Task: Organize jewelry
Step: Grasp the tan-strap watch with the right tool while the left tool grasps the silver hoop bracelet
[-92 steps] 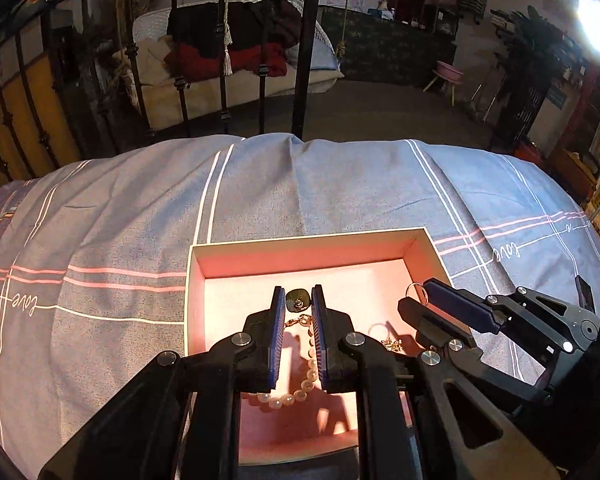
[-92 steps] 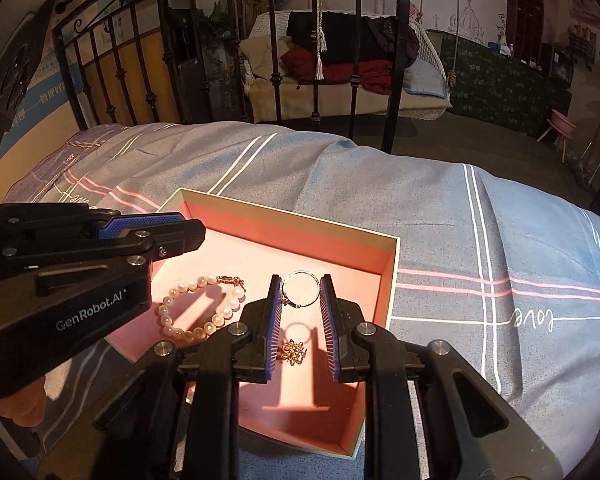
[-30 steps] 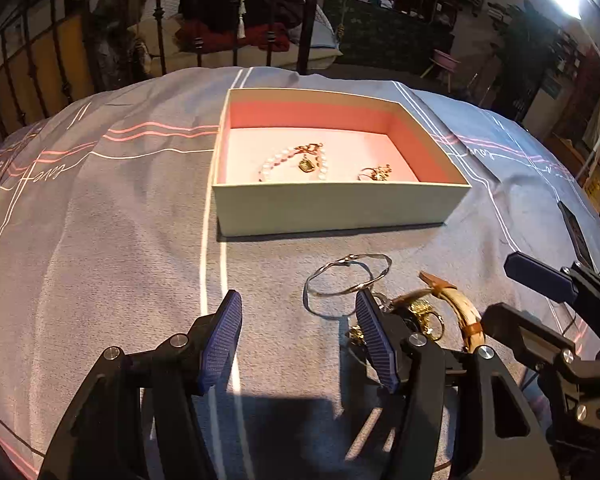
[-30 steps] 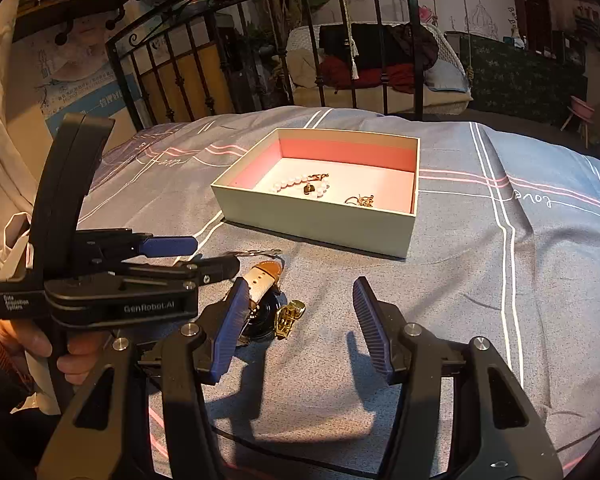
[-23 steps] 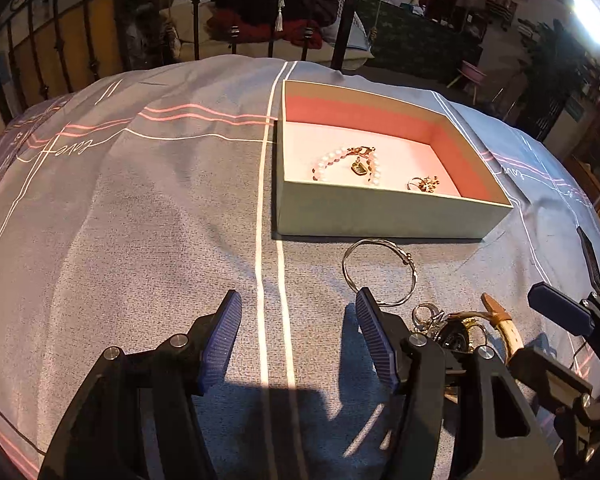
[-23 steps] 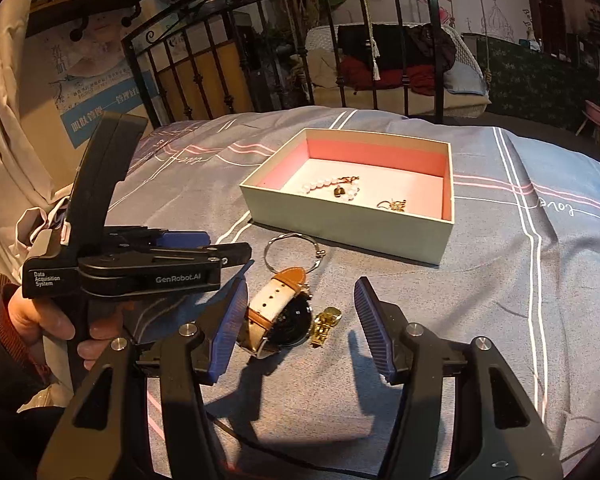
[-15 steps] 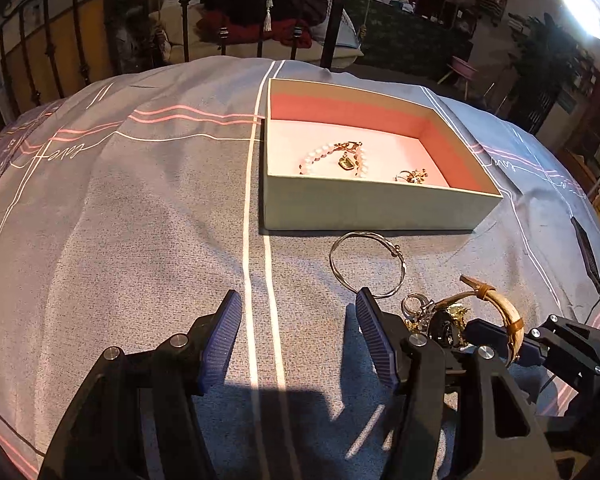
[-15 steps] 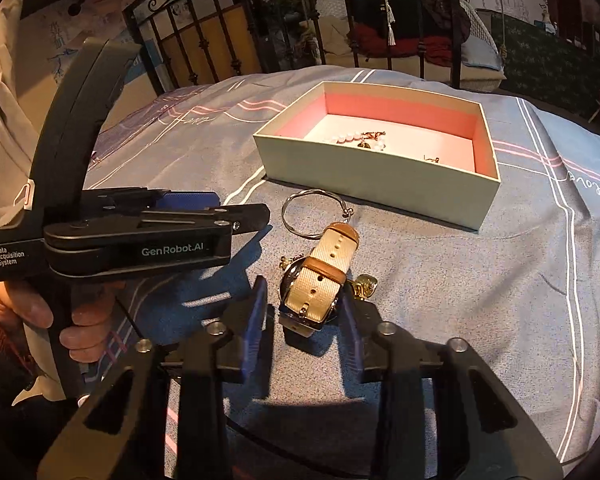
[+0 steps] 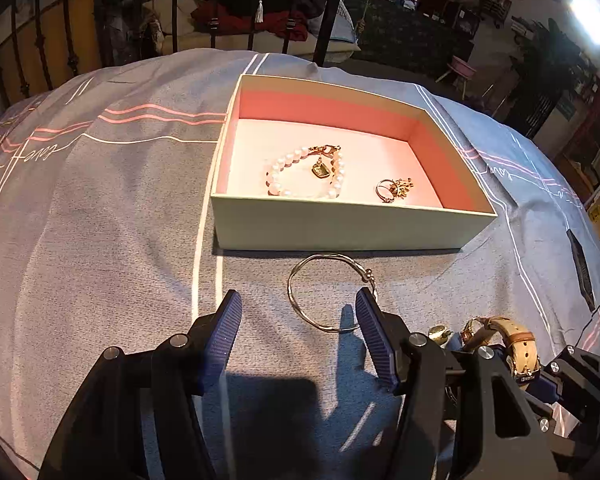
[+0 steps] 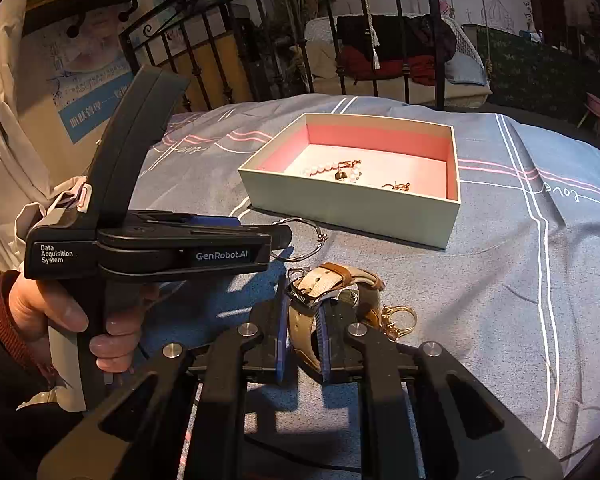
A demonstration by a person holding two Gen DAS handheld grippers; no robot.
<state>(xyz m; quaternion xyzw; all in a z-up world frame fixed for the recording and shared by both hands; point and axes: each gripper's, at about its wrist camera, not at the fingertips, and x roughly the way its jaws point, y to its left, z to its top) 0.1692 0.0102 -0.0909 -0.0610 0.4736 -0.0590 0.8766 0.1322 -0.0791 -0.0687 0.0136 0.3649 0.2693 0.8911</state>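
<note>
An open box [image 9: 340, 228] with a pink inside holds a pearl bracelet [image 9: 304, 172] and a gold ring [image 9: 392, 190]; the box also shows in the right wrist view [image 10: 340, 204]. A silver bangle [image 9: 328, 292] lies on the bedspread just in front of the box. My left gripper [image 9: 298, 332] is open, its jaws on either side of the bangle's near edge. My right gripper [image 10: 302, 328] is shut on the tan strap of a wristwatch [image 10: 328, 284], also visible in the left wrist view [image 9: 516, 344]. A small gold piece [image 10: 398, 320] lies beside the watch.
The grey-blue striped bedspread [image 9: 100, 220] covers the bed. A black iron bed frame [image 10: 340, 32] stands behind. The left gripper's body [image 10: 152, 248] and the hand holding it fill the left of the right wrist view. A dark flat object [image 9: 580, 268] lies at the bed's right side.
My right gripper has closed on the watch strap and the watch is tipped up. My left gripper has moved forward so its open jaws flank the bangle.
</note>
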